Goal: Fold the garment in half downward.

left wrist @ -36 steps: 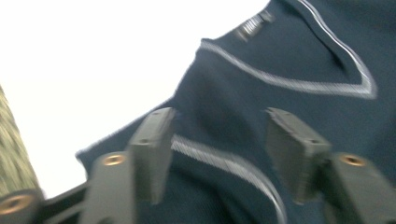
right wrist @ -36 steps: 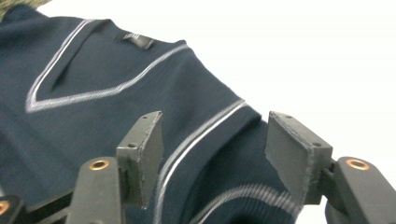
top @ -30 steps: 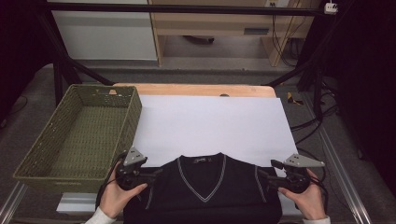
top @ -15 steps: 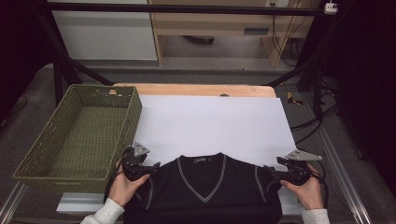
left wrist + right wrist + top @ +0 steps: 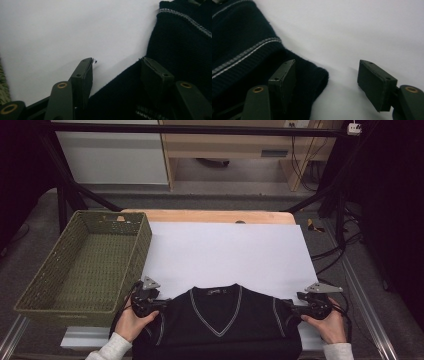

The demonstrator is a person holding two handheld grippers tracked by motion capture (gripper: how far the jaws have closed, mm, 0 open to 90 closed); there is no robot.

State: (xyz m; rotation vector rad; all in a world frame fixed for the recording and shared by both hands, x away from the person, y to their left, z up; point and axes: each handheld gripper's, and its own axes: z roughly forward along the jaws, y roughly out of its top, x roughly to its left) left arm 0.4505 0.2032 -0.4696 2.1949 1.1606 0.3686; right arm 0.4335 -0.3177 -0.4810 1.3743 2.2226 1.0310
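A black V-neck knit top (image 5: 220,330) with thin grey stripes lies flat at the near edge of a white sheet (image 5: 225,250). My left gripper (image 5: 162,302) is low at its left shoulder. In the left gripper view the jaws (image 5: 116,65) have just been closing and still stand apart, one on the white sheet, the other over the knit (image 5: 175,45), whose edge runs between them. My right gripper (image 5: 295,307) is at the right shoulder. Its jaws (image 5: 327,67) are open around the shoulder corner (image 5: 237,37), which no pad presses.
A green woven basket (image 5: 142,240) stands empty along the left side of the sheet. The wooden table edge (image 5: 210,216) shows beyond the sheet. Metal rails run along both sides, with cables on the floor at the right.
Both hands have come down onto the top's shoulders. The left gripper's jaws have narrowed around the knit's edge. The right jaws keep their width.
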